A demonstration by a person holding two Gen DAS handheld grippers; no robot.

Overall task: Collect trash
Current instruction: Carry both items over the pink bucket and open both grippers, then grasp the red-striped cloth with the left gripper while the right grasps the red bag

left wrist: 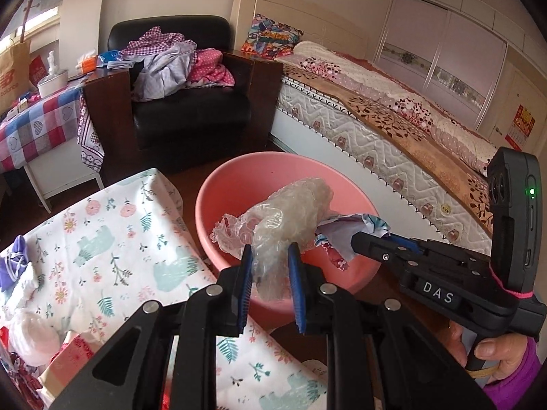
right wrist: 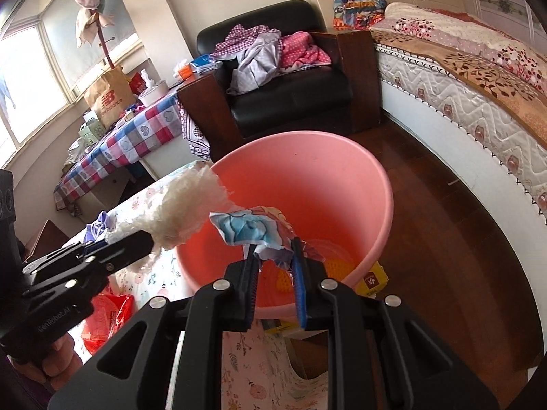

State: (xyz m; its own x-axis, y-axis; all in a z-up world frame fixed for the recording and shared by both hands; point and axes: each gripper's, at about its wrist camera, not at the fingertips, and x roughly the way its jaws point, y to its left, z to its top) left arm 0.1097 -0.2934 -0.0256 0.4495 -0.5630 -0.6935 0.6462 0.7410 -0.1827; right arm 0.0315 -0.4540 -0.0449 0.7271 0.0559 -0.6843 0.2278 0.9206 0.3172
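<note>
Pink plastic forms the basin (right wrist: 342, 184) standing on the floor beside the bench (left wrist: 112, 239) with its flowered cloth; through the right wrist view its bottom shows orange-yellow patches too unclear to name. The left claw (left wrist: 270, 256) reaches over the basin's near rim, its blue pads clamped on a crumpled clear plastic bag (left wrist: 290, 212) that hangs above the bowl. The right claw (right wrist: 276, 249) comes in from the side, pinching a crumpled printed wrapper (right wrist: 253, 229) just beside the bag, also over the basin.
</note>
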